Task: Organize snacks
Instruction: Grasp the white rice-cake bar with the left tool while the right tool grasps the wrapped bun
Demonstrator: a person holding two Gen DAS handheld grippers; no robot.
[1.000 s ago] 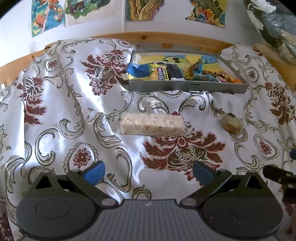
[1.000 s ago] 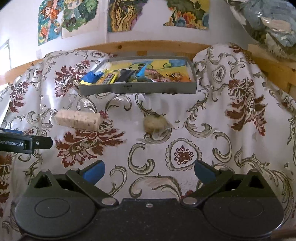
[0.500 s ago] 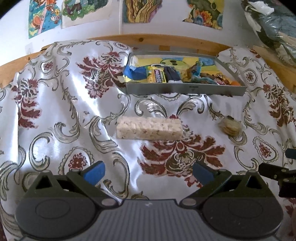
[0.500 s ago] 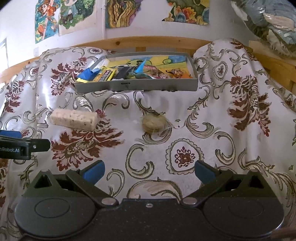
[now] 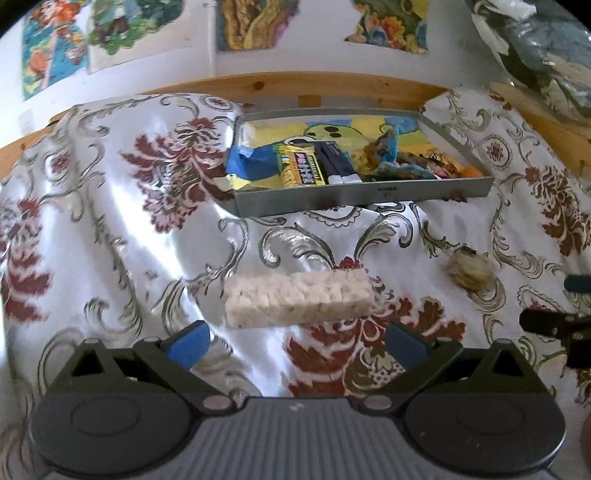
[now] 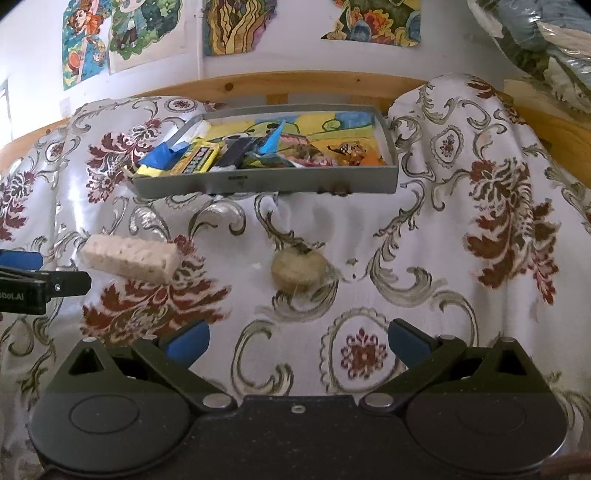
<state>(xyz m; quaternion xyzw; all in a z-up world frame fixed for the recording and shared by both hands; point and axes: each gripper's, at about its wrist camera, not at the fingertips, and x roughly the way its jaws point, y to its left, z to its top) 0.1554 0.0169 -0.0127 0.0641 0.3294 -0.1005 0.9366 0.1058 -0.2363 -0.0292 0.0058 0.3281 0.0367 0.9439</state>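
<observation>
Left claw (image 5: pixel 295 341): fingers spread wide, holding nothing, low over the cloth just short of the puffed rice bar.
Right claw (image 6: pixel 297 341): fingers spread wide, holding nothing, facing the round snack but apart from it.
Puffed rice bar (image 5: pixel 297 299): pale and blocky, lying crosswise mid-surface, ahead of the left claw.
Round snack (image 6: pixel 299 271): tan, in clear wrap, mid-surface, to the right of the bar and well apart from it.
Tray (image 6: pixel 266 186): grey, shallow, toward the far edge of the surface, holding a heap of wrapped snacks (image 5: pixel 303 168).
Cloth (image 5: pixel 110 221): shiny white with dark red flowers, draped over the whole surface.
Wall posters (image 6: pixel 236 26): colourful drawings behind the far edge.
</observation>
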